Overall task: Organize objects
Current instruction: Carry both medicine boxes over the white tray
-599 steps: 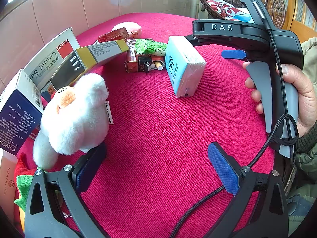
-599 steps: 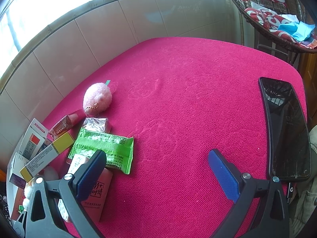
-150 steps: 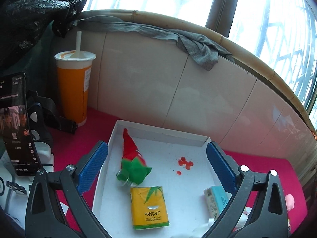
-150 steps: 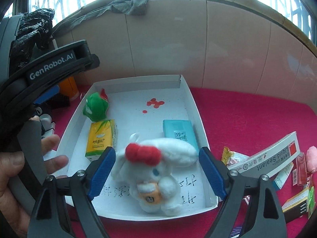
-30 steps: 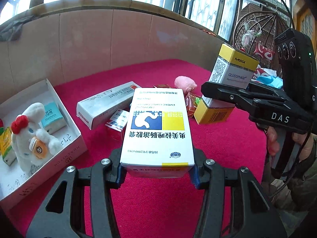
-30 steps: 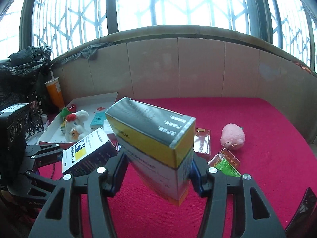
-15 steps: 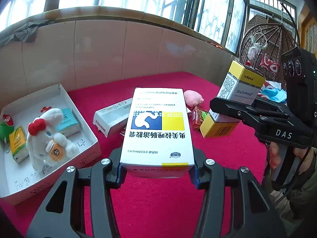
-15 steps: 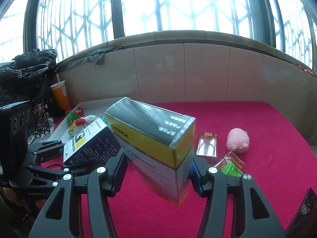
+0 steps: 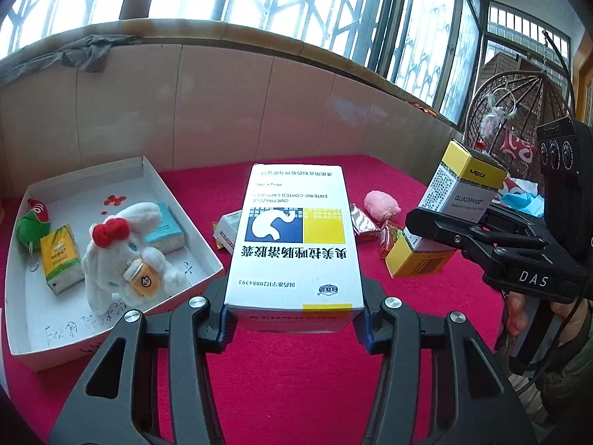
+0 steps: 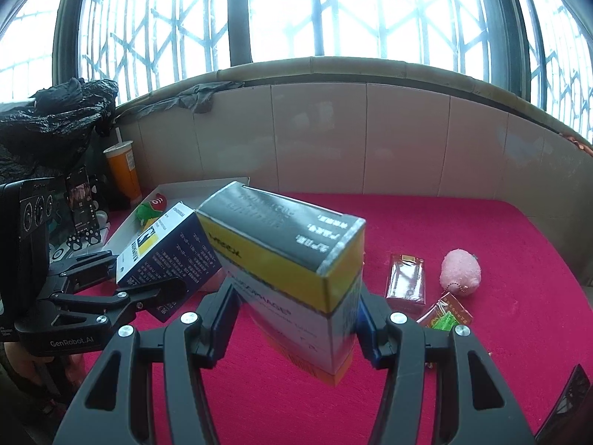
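My left gripper [image 9: 294, 319] is shut on a white medicine box [image 9: 294, 237] with a blue and yellow panel, held above the red table. My right gripper [image 10: 292, 319] is shut on a yellow, white and grey medicine box [image 10: 296, 270], tilted in the air. Each view shows the other: the yellow box [image 9: 450, 209] at the right of the left wrist view, the white and blue box [image 10: 170, 252] at the left of the right wrist view. The white tray [image 9: 92, 341] at left holds a white plush toy [image 9: 126, 256], a yellow pack [image 9: 61, 259], a teal pack [image 9: 165, 222] and a green and red toy [image 9: 33, 218].
On the red cloth lie a white carton [image 9: 228, 228], a pink plush ball [image 10: 461, 272], a red packet [image 10: 406, 282] and small wrappers [image 10: 444, 315]. An orange cup [image 10: 122, 172], a phone on a stand [image 10: 81, 200] and a black bag [image 10: 48, 118] stand left of the tray. A tiled wall runs behind.
Both grippers have risen a little with their boxes and swung left. The tray has come further into the left wrist view, and the loose items on the cloth have shifted right.
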Demonstrator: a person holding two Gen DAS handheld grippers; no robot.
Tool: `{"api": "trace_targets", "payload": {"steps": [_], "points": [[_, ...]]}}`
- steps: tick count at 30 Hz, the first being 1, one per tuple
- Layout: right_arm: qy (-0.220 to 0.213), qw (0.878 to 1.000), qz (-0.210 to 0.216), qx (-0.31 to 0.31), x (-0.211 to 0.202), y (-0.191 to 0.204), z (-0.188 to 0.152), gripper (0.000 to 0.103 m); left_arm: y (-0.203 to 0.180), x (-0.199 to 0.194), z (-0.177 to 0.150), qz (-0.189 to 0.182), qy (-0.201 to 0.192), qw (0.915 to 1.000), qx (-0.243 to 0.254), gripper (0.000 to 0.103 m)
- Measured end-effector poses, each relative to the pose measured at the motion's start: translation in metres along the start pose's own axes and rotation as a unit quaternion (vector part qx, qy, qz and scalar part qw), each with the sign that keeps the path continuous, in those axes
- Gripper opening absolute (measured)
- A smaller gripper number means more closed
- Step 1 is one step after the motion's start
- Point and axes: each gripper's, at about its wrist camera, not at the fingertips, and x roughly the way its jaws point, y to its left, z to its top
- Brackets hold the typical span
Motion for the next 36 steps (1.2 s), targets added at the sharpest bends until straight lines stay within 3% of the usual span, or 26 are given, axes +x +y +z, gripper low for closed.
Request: {"api": "trace_targets", "payload": {"steps": [17,36], "points": [[0.008,1.0,0.009,-0.023,0.017,0.029,0.021,0.056,0.034,-0.025,0.004,0.028,-0.033,0.9982,-0.042,0.05],[0.022,0.998,0.036,-0.054,0.054,0.076,0.05,0.057,0.091,-0.047,0.009,0.079,-0.064,0.9896,-0.102,0.05]]}}
